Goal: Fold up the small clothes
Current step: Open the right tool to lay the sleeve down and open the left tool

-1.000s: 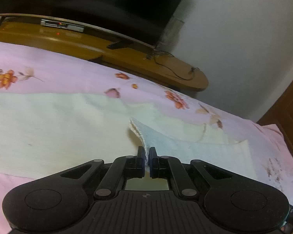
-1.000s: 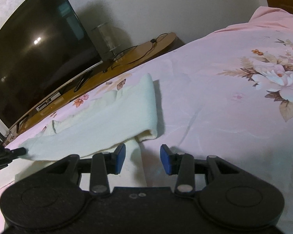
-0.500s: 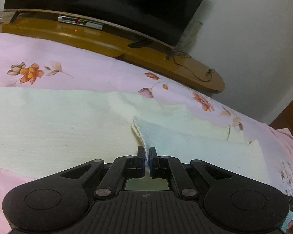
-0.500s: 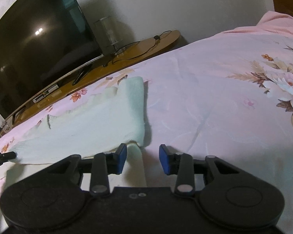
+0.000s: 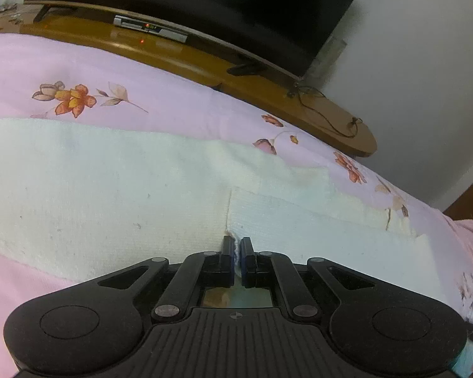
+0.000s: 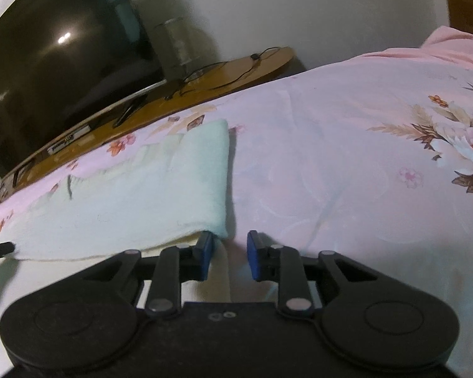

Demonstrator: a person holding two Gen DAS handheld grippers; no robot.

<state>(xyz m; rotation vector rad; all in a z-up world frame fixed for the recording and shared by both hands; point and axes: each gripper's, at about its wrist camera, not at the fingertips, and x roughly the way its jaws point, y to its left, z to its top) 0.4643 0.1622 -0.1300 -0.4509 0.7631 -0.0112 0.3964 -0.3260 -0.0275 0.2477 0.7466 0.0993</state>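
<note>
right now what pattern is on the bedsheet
Pink bedsheet with a floral print, clearest in the right wrist view.

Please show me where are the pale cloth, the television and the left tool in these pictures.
pale cloth (image 5: 110, 195): left wrist view, on its flat left part.
television (image 6: 53, 72): right wrist view, on the dark screen.
left tool (image 5: 236, 252): left wrist view, midway between its fingertips, shut on the cloth's edge.

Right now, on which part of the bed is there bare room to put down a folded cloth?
The pink sheet right of the cream garment, up to its big flower print, is bare. Left is crowded: the garment spreads there, the left gripper pinching its edge, the open right gripper at its corner.
</note>
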